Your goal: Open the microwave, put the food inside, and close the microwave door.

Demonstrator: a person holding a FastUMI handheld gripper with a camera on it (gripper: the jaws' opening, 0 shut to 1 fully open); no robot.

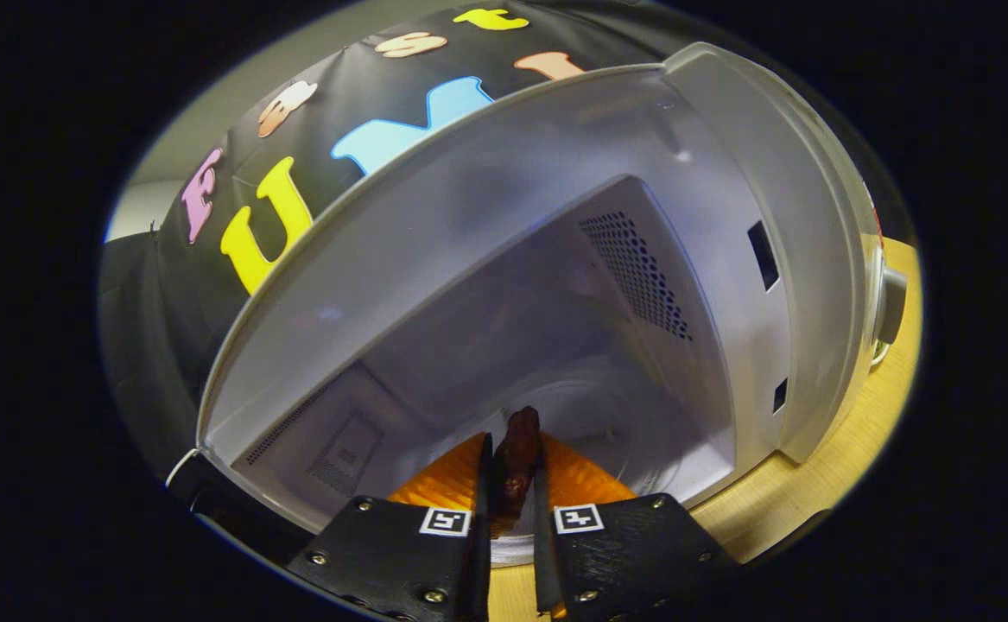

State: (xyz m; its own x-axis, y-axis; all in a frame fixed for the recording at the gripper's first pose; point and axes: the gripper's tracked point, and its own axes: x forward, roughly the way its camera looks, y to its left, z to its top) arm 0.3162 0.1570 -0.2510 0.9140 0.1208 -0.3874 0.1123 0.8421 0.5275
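The white microwave (728, 225) stands open, and I look into its pale cavity (486, 285) from the front opening. My gripper (514, 471) is shut on a dark reddish-brown piece of food (521, 449), which sticks up narrowly between the two fingers. The fingertips reach over the front sill of the cavity, above the round glass turntable (624, 423) on its floor. A perforated vent panel (637, 272) shows on the right inner wall. The microwave door is hidden from me.
The microwave sits on a light wooden table (823, 484), which shows to the right of it and below it. A knob or handle part (890, 307) protrudes on the microwave's right front. The booth's black cloth wall hangs behind, to the left.
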